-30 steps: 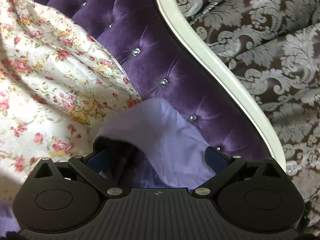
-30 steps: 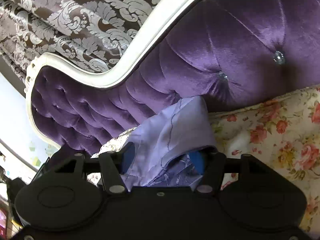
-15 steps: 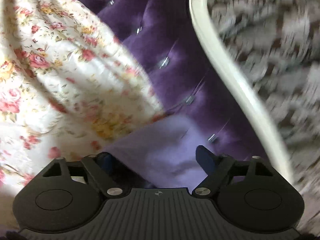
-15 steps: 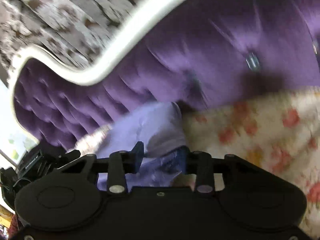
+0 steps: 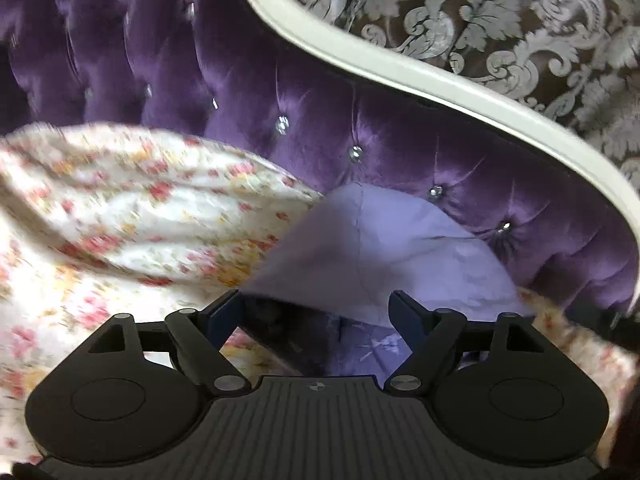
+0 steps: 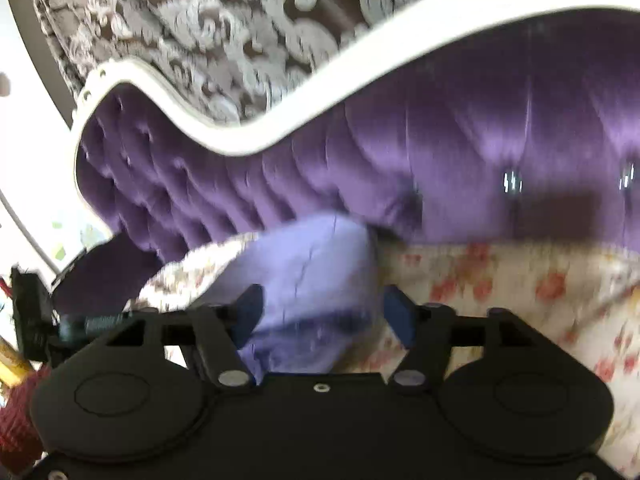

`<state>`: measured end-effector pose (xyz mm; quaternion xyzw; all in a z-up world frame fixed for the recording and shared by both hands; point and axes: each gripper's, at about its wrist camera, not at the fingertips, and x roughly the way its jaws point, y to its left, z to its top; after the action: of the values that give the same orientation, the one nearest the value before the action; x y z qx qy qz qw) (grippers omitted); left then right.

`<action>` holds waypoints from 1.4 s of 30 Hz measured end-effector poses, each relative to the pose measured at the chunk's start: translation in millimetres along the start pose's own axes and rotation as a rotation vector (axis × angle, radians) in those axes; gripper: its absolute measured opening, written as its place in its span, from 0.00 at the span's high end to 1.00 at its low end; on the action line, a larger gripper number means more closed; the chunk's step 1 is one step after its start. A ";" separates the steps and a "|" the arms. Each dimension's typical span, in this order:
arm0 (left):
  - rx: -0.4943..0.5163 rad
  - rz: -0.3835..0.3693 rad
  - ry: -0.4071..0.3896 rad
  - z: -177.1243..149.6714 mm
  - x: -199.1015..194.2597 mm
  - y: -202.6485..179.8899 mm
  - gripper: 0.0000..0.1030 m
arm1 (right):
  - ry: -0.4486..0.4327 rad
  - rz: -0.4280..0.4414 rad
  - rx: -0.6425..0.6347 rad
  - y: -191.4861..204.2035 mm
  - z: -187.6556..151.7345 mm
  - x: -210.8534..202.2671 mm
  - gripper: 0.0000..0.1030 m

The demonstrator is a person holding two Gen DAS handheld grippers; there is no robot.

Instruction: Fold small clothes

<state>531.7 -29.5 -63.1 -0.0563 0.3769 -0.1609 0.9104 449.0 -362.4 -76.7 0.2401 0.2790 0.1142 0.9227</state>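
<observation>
A small lavender garment (image 5: 400,248) lies bunched on a floral sheet (image 5: 120,220), up against a purple tufted headboard (image 5: 280,80). My left gripper (image 5: 316,312) is over its near fold. The jaws stand wide, the cloth's dark underside lies between them, and neither pad presses on it. In the right wrist view the same garment (image 6: 312,256) humps up between the fingers of my right gripper (image 6: 322,314). Those jaws are opening; the cloth brushes the left pad and a gap shows at the right pad. This view is blurred.
The headboard's curved white frame (image 5: 400,68) rises just behind the garment, with brown and silver damask fabric (image 5: 520,20) beyond it. The floral sheet (image 6: 500,280) spreads to the right in the right wrist view. A black device (image 6: 36,320) and something red (image 6: 16,420) sit at that view's left edge.
My right jaws narrowed on the lavender cloth half a second ago and have now spread wide. My left jaws came in a little, and the left view has rolled.
</observation>
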 end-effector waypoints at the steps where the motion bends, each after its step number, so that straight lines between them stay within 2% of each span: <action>1: 0.036 0.027 -0.017 -1.9 -2.9 -3.4 0.21 | -0.004 -0.005 0.005 -0.7 4.7 4.2 0.24; 3: 0.092 0.066 -0.042 -3.1 -3.0 -9.7 0.19 | 0.015 -0.017 0.001 -0.7 11.7 19.5 0.25; 5: 0.113 0.078 -0.027 -3.7 4.7 -10.6 0.19 | 0.054 -0.022 -0.016 -1.3 15.4 37.9 0.25; 9: 0.092 0.065 0.045 -5.0 28.3 -7.6 0.19 | 0.111 -0.027 -0.020 -4.0 17.6 72.3 0.25; 13: 0.042 0.055 0.113 -11.8 46.3 2.7 0.18 | 0.145 -0.026 0.037 -9.9 19.8 98.2 0.26; 14: 0.035 0.055 0.127 -14.0 48.8 4.9 0.18 | 0.152 -0.032 0.049 -11.6 19.1 101.9 0.35; 15: 0.043 0.058 0.122 -15.3 49.2 5.2 0.18 | 0.162 -0.033 0.055 -12.2 18.6 105.5 0.55; 17: 0.068 0.071 0.127 -15.9 49.0 2.6 0.17 | 0.171 -0.056 0.040 -9.0 16.9 108.0 0.82; 21: 0.069 0.076 0.106 -15.2 34.3 1.6 0.17 | 0.078 -0.043 -0.128 25.5 14.7 79.4 0.84; 27: 0.032 0.031 0.039 -19.1 -25.1 6.5 0.17 | -0.057 0.100 -0.400 88.7 2.4 -7.7 0.87; 32: 0.021 -0.019 0.003 -35.8 -86.2 14.7 0.17 | -0.121 0.184 -0.698 143.4 -42.9 -84.7 0.89; 34: -0.002 -0.034 -0.005 -47.4 -108.4 21.6 0.17 | -0.136 0.209 -0.837 162.2 -72.3 -111.1 0.95; 37: -0.049 -0.061 0.000 -71.1 -135.7 34.2 0.17 | -0.119 0.205 -1.053 181.8 -123.8 -139.8 0.95; 39: -0.073 -0.058 0.012 -87.1 -148.6 41.8 0.17 | -0.059 0.199 -1.124 185.1 -153.6 -149.4 0.95; 42: -0.070 -0.049 0.022 -104.6 -162.3 51.2 0.17 | 0.026 0.204 -1.015 180.1 -173.1 -157.6 0.94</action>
<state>363.1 75.1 -40.3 -0.0956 0.3910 -0.1702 0.8995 207.5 -196.4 -39.1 -0.2132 0.1749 0.3275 0.9037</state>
